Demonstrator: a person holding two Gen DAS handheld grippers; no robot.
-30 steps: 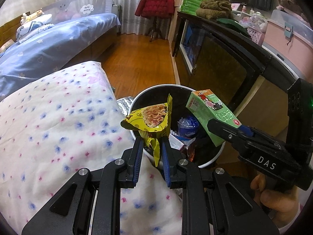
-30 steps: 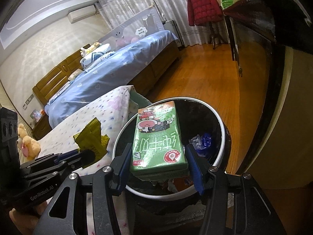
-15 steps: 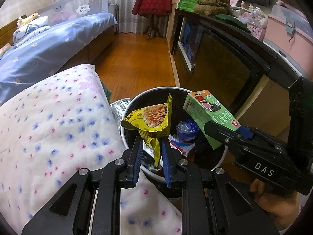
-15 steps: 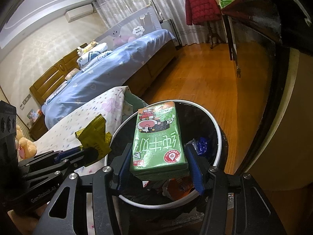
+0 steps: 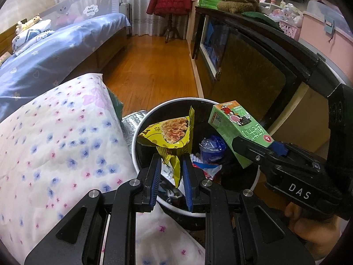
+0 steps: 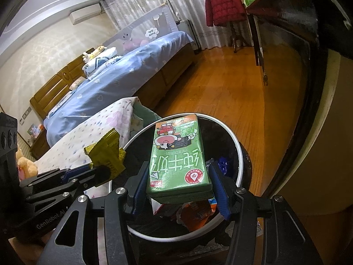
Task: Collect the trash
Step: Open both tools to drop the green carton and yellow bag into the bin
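While both my tongs hang over the trash bin [image 5: 141,130], my left gripper [image 5: 169,165] pinches a yellow wrapper [image 5: 169,130] above its rim, and my right gripper [image 6: 178,181] clamps a green carton [image 6: 178,154] above its middle

The wooden floor [image 5: 152,75] carries the trash bin [image 5: 141,130] beside the bed [image 5: 55,145].
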